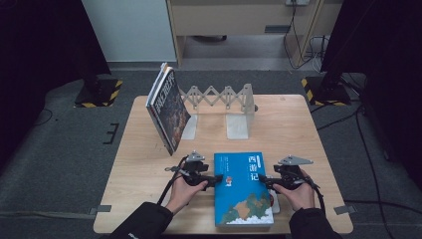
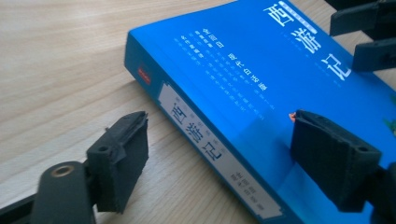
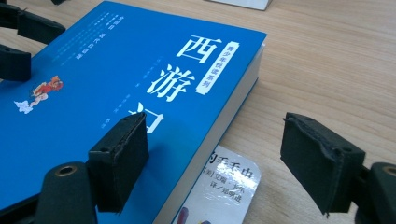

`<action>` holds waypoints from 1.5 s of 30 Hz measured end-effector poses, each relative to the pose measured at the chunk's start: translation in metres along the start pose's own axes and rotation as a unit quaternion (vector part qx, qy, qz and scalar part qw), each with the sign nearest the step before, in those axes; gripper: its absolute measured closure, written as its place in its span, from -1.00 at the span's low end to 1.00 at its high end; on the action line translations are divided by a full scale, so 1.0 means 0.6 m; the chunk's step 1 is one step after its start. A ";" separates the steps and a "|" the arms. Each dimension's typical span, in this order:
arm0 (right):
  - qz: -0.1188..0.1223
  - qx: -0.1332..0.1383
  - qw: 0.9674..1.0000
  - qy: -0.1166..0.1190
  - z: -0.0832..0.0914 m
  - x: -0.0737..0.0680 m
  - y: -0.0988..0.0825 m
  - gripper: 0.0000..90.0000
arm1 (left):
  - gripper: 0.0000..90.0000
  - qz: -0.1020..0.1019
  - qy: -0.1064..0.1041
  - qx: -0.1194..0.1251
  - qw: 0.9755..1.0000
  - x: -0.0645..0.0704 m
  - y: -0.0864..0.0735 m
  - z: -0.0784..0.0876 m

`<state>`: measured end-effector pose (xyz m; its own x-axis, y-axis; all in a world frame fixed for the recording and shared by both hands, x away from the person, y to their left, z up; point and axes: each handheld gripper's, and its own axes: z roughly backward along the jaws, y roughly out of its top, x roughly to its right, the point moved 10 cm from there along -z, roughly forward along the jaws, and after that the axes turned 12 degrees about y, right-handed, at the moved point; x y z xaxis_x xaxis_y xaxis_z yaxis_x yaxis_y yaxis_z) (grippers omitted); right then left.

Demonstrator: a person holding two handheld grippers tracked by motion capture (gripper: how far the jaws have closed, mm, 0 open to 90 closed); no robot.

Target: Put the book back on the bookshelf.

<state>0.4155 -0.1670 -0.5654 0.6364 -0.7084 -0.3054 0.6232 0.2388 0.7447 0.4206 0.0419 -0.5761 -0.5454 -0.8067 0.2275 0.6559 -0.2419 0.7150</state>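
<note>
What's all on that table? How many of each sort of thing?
Books leaning upright: 2
Blue book lying flat: 1
Thin white book under it: 1
Folding book rack: 1
Hand-held grippers, left and right: 2
Total: 7

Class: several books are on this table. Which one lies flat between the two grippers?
The blue book at the near edge lies flat, cover up. The dark-covered books farther back stand tilted against the bookend rack.
</note>
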 end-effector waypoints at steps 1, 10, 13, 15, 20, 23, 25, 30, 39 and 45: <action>-0.001 0.000 1.000 0.002 -0.001 -0.001 0.000 -0.48 | -0.64 0.007 -0.006 -0.002 1.000 0.002 -0.001 -0.003; -0.015 0.003 1.000 0.013 -0.009 -0.008 -0.003 -0.49 | -0.78 0.032 -0.039 -0.004 0.999 0.014 -0.005 -0.020; -0.017 0.006 1.000 0.015 -0.010 -0.007 -0.003 -0.50 | -0.84 0.044 -0.051 -0.007 0.998 0.018 -0.008 -0.028; -0.023 0.005 1.000 0.017 -0.011 -0.006 -0.004 -0.51 | -0.88 0.050 -0.057 -0.007 0.997 0.021 -0.009 -0.032; -0.024 0.008 1.000 0.019 -0.013 -0.007 -0.004 -0.50 | -0.92 0.048 -0.058 -0.008 0.997 0.023 -0.009 -0.034; -0.030 0.009 0.999 0.022 -0.015 -0.010 -0.004 -0.50 | -0.93 0.047 -0.059 -0.006 0.997 0.023 -0.008 -0.034; -0.024 0.011 0.999 0.024 -0.016 -0.009 -0.003 -0.50 | -0.94 0.047 -0.059 -0.002 0.997 0.023 -0.008 -0.035; -0.027 0.012 0.999 0.027 -0.018 -0.011 -0.003 -0.49 | -0.98 0.043 -0.058 0.012 0.997 0.025 -0.009 -0.037; -0.028 0.014 0.999 0.035 -0.022 -0.014 -0.004 -0.49 | -1.00 0.041 -0.063 0.028 0.997 0.027 -0.008 -0.040; -0.029 0.015 0.999 0.039 -0.023 -0.015 -0.004 -0.49 | -1.00 0.044 -0.058 0.030 0.997 0.027 -0.008 -0.040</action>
<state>0.4145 -0.1521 -0.5726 0.6329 -0.6671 -0.3929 0.6477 0.1782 0.7408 0.4210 0.0170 -0.5918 -0.5462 -0.7542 0.3644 0.6738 -0.1371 0.7261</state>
